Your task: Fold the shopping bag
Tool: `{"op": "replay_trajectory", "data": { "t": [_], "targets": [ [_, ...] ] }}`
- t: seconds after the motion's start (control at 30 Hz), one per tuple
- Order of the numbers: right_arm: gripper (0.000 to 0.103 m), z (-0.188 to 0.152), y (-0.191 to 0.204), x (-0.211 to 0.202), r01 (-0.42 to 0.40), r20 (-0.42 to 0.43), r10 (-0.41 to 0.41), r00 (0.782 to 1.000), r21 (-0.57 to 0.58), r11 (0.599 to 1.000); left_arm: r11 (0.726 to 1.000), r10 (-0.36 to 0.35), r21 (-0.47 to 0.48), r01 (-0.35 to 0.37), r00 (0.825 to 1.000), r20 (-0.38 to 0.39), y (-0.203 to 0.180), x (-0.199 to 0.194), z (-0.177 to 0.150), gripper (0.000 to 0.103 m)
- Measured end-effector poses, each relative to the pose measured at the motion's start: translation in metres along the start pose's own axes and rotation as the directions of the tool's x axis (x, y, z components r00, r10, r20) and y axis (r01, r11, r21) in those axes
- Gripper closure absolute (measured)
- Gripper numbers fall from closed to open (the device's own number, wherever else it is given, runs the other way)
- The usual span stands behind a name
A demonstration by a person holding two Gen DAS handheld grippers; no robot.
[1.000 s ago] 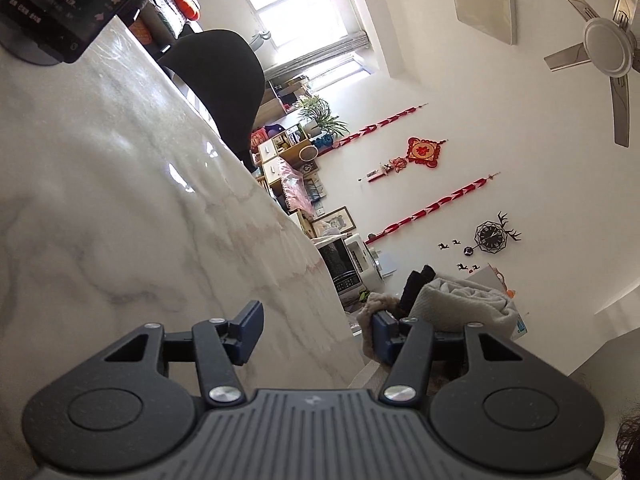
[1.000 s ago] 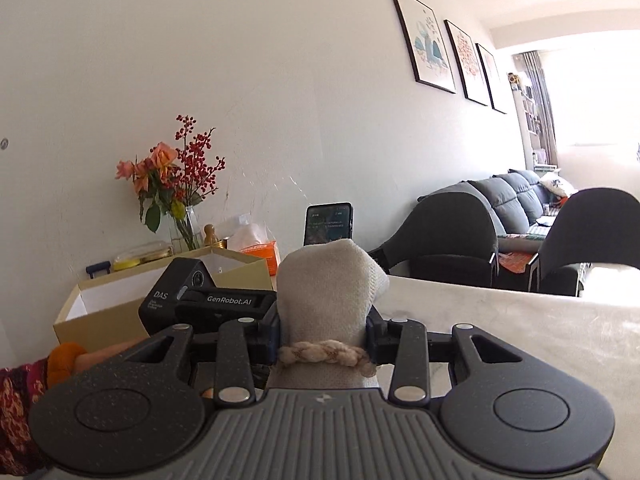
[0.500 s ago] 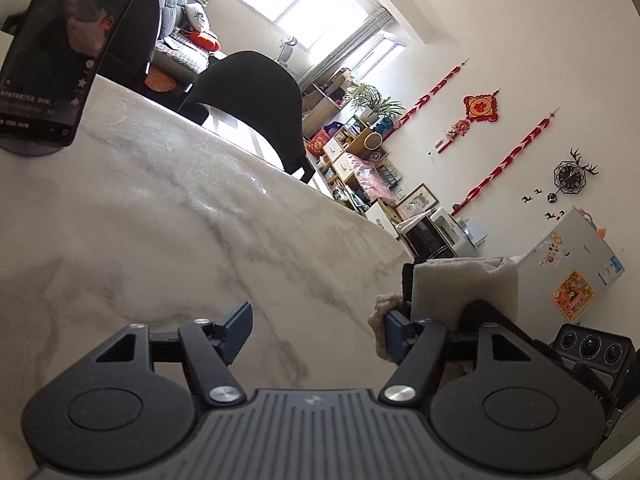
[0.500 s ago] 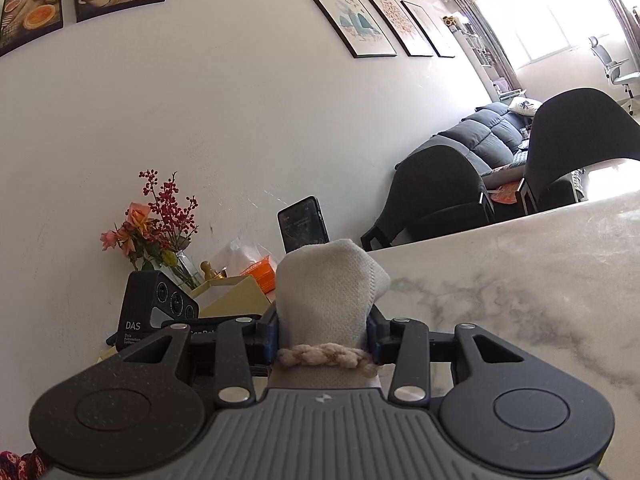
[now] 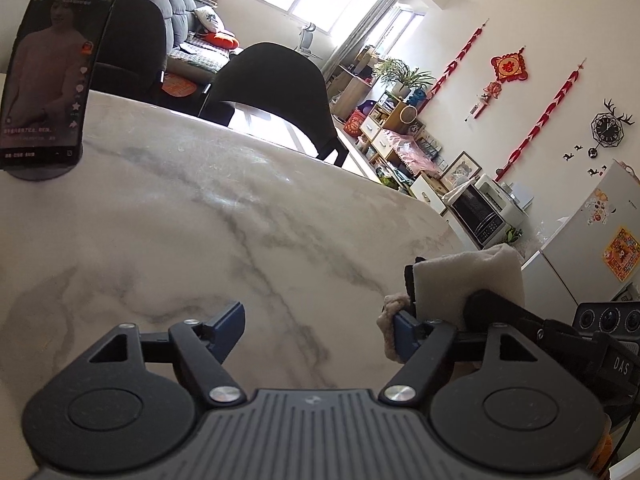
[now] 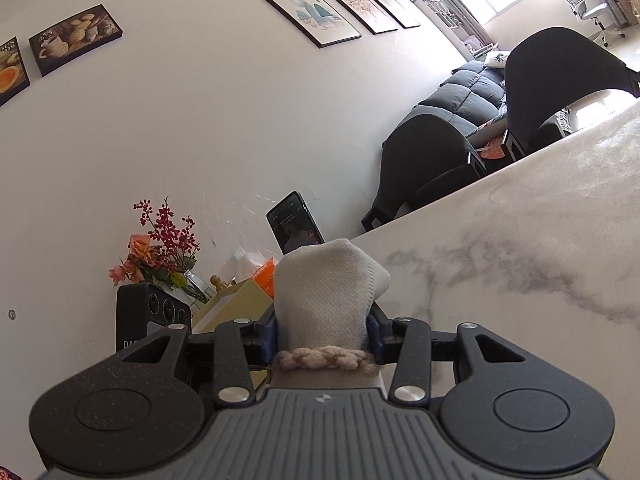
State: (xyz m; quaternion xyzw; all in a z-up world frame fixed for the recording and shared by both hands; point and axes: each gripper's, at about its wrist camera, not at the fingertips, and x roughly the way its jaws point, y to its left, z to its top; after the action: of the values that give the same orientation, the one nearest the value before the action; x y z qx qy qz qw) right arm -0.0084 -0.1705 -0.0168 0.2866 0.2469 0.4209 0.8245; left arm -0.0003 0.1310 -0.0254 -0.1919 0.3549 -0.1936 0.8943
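Observation:
The shopping bag (image 6: 326, 292) is a tight cream cloth bundle with a braided handle (image 6: 326, 358) across its base. My right gripper (image 6: 322, 332) is shut on it, a pad pressing each side. In the left wrist view the same bundle (image 5: 468, 280) shows low at the right, just past my left gripper's right finger and above the marble table (image 5: 200, 240). My left gripper (image 5: 316, 316) is open over the bare table; its jaws are opening with nothing between them. Its dark housing (image 6: 152, 316) sits just left of the bundle in the right wrist view.
A phone on a round stand (image 5: 52, 72) stands at the table's far left. A vase of flowers (image 6: 160, 252) and a yellow box (image 6: 236, 300) sit by the wall. Black chairs (image 5: 272, 88) line the table's far edge.
My left gripper's jaws have spread wider, and its view has rolled and swung down onto the table. The bundle in my right gripper has come close beside it. The right view has rolled; its grip is unchanged.

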Motion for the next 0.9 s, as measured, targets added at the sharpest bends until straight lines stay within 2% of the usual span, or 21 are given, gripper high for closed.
{"op": "replay_trajectory", "data": {
  "t": [0.43, 0.63, 0.8, 0.9],
  "targets": [
    [0.057, -0.005, -0.004, 0.004, 0.026, -0.026, -0.026, 0.999, 0.022, 0.999, 0.997, 0.065, 0.035, -0.064, 0.998, -0.011, -0.004, -0.002, -0.003, 0.027],
    [0.057, -0.008, 0.001, 0.007, 0.063, -0.045, -0.063, 0.997, -0.015, 0.998, 0.995, 0.09, 0.048, -0.089, 0.996, -0.014, 0.002, 0.0, -0.006, 0.022],
    [0.057, -0.012, 0.005, 0.014, 0.08, -0.064, -0.082, 0.995, -0.033, 0.996, 0.996, 0.083, 0.027, -0.082, 0.996, -0.022, 0.012, -0.001, -0.011, 0.021],
    [0.057, -0.013, 0.0, 0.017, 0.065, -0.071, -0.063, 0.995, 0.023, 0.998, 0.998, 0.067, -0.005, -0.067, 0.997, -0.03, 0.021, -0.002, -0.013, 0.019]
  ]
}}
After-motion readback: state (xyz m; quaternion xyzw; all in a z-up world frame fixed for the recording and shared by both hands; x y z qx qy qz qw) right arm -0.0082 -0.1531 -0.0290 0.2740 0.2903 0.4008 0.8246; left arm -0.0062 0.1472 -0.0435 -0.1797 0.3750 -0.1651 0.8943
